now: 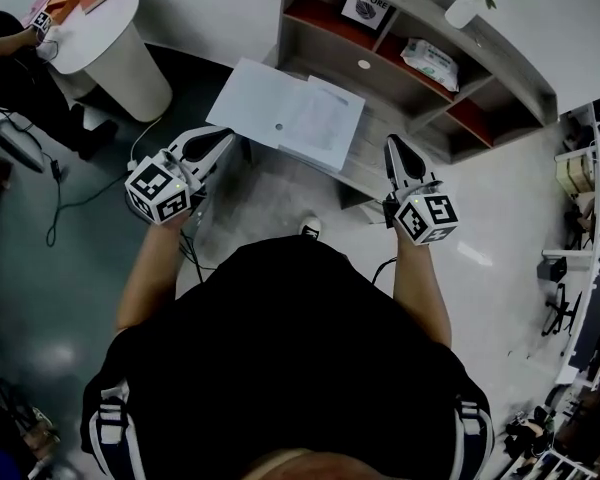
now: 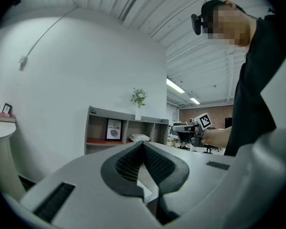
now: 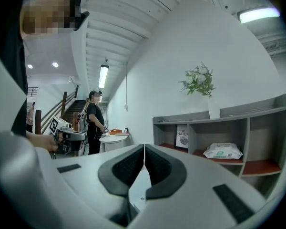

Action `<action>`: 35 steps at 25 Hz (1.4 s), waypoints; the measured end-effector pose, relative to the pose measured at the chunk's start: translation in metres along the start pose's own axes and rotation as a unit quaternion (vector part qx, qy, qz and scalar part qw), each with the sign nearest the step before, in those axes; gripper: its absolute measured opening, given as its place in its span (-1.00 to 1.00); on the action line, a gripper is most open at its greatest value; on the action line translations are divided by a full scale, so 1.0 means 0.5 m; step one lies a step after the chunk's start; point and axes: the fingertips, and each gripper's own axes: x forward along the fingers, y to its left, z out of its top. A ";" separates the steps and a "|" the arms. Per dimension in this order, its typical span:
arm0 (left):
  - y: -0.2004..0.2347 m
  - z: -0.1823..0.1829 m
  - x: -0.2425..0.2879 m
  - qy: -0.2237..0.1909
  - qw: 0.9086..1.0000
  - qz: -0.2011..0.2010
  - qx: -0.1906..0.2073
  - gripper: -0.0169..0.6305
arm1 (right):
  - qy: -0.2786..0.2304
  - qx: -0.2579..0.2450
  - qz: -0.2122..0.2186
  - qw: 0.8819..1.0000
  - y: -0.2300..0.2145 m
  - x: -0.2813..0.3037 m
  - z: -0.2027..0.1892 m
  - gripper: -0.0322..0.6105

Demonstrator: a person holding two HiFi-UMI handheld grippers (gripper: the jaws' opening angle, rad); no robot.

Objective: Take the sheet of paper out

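Sheet of paper lying flat on the counter, partly overlapping a printed stack. Left tool just beside the sheet's near left edge, jaws pressed together on nothing. Right tool near the stack's right side, not touching it, jaws likewise closed and empty. Shelf unit beyond the counter.

Cool, even light falls from ceiling strip lamps high above the shelf unit, leaving its compartments in mild shadow. The sheet of paper before the shelf shines palest. Edges bow fisheye-wise; corners go black; the close foreground blurs.
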 end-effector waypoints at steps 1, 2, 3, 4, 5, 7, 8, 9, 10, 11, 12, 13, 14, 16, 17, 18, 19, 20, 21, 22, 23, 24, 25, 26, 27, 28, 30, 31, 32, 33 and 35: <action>0.005 0.003 0.013 -0.001 1.000 0.001 0.002 -0.89 | 0.001 0.001 0.001 1.000 -0.013 0.008 -0.001 -0.85; 0.009 0.005 0.025 -0.001 1.000 0.002 0.003 -0.89 | 0.002 0.002 0.002 1.000 -0.026 0.015 -0.002 -0.85; 0.013 0.007 0.037 -0.001 1.000 0.003 0.004 -0.89 | 0.002 0.002 0.003 1.000 -0.039 0.022 -0.004 -0.85; 0.017 0.007 0.048 0.000 1.000 0.003 0.003 -0.89 | 0.003 0.003 0.004 1.000 -0.050 0.029 -0.006 -0.85; 0.021 0.007 0.059 0.002 1.000 0.004 0.002 -0.89 | 0.004 0.004 0.005 1.000 -0.061 0.036 -0.009 -0.85; 0.030 0.006 0.078 0.008 1.000 0.007 0.001 -0.89 | 0.006 0.009 0.009 1.000 -0.082 0.052 -0.015 -0.85; 0.034 0.005 0.088 0.010 1.000 0.010 0.002 -0.89 | 0.007 0.012 0.012 1.000 -0.093 0.060 -0.018 -0.85; 0.040 0.007 0.098 0.012 1.000 0.014 0.005 -0.89 | 0.008 0.015 0.014 1.000 -0.104 0.067 -0.022 -0.85; 0.044 0.010 0.108 0.012 1.000 0.017 0.010 -0.89 | 0.009 0.016 0.016 1.000 -0.115 0.075 -0.026 -0.85; 0.047 0.013 0.118 0.012 1.000 0.019 0.014 -0.89 | 0.011 0.014 0.018 1.000 -0.125 0.081 -0.029 -0.85; 0.050 0.016 0.128 0.012 1.000 0.019 0.016 -0.89 | 0.013 0.010 0.020 1.000 -0.134 0.086 -0.032 -0.85; 0.052 0.017 0.137 0.014 1.000 0.019 0.017 -0.89 | 0.016 0.006 0.022 1.000 -0.142 0.092 -0.035 -0.85; 0.055 0.016 0.145 0.016 1.000 0.019 0.016 -0.89 | 0.017 0.005 0.024 1.000 -0.151 0.099 -0.038 -0.85; 0.062 0.012 0.163 0.024 0.999 0.020 0.014 -0.89 | 0.019 0.011 0.028 0.999 -0.171 0.114 -0.045 -0.85; 0.065 0.010 0.173 0.028 0.999 0.020 0.014 -0.89 | 0.019 0.016 0.029 0.999 -0.183 0.122 -0.049 -0.85; 0.067 0.008 0.184 0.031 0.999 0.019 0.015 -0.89 | 0.020 0.019 0.030 0.999 -0.194 0.129 -0.053 -0.85; 0.069 0.006 0.195 0.034 0.999 0.019 0.015 -0.89 | 0.021 0.021 0.031 0.999 -0.205 0.134 -0.057 -0.85; 0.072 0.005 0.206 0.036 0.999 0.019 0.015 -0.89 | 0.023 0.023 0.033 0.999 -0.215 0.140 -0.060 -0.85; 0.075 0.003 0.216 0.038 0.999 0.021 0.014 -0.89 | 0.024 0.024 0.035 0.999 -0.225 0.146 -0.063 -0.85; 0.079 0.003 0.225 0.039 0.999 0.023 0.013 -0.89 | 0.026 0.024 0.038 0.999 -0.234 0.152 -0.065 -0.85; 0.083 0.002 0.235 0.040 0.999 0.025 0.011 -0.89 | 0.028 0.024 0.040 0.999 -0.243 0.160 -0.066 -0.85; 0.088 0.001 0.245 0.040 0.999 0.028 0.010 -0.89 | 0.028 0.024 0.043 0.998 -0.253 0.167 -0.066 -0.85; 0.092 0.000 0.255 0.042 0.999 0.030 0.008 -0.89 | 0.029 0.024 0.046 0.998 -0.263 0.175 -0.066 -0.85; 0.094 -0.002 0.266 0.043 0.999 0.031 0.008 -0.89 | 0.029 0.025 0.048 0.998 -0.272 0.182 -0.066 -0.85; 0.095 -0.003 0.276 0.045 0.998 0.033 0.007 -0.89 | 0.029 0.025 0.051 0.998 -0.282 0.188 -0.067 -0.85; 0.096 -0.005 0.287 0.047 0.998 0.034 0.007 -0.89 | 0.029 0.026 0.055 0.998 -0.291 0.194 -0.068 -0.85; 0.099 -0.008 0.307 0.050 0.998 0.039 0.007 -0.89 | 0.030 0.028 0.062 0.997 -0.308 0.206 -0.073 -0.85; 0.100 -0.009 0.316 0.051 0.998 0.041 0.007 -0.89 | 0.031 0.029 0.065 0.997 -0.316 0.211 -0.076 -0.85; 0.101 -0.010 0.325 0.052 0.998 0.044 0.006 -0.89 | 0.032 0.030 0.069 0.997 -0.324 0.216 -0.078 -0.85; 0.102 -0.011 0.334 0.054 0.997 0.047 0.005 -0.89 | 0.033 0.031 0.074 0.996 -0.331 0.220 -0.081 -0.85; 0.101 -0.015 0.350 0.057 0.997 0.052 0.004 -0.89 | 0.034 0.035 0.082 0.995 -0.343 0.225 -0.086 -0.85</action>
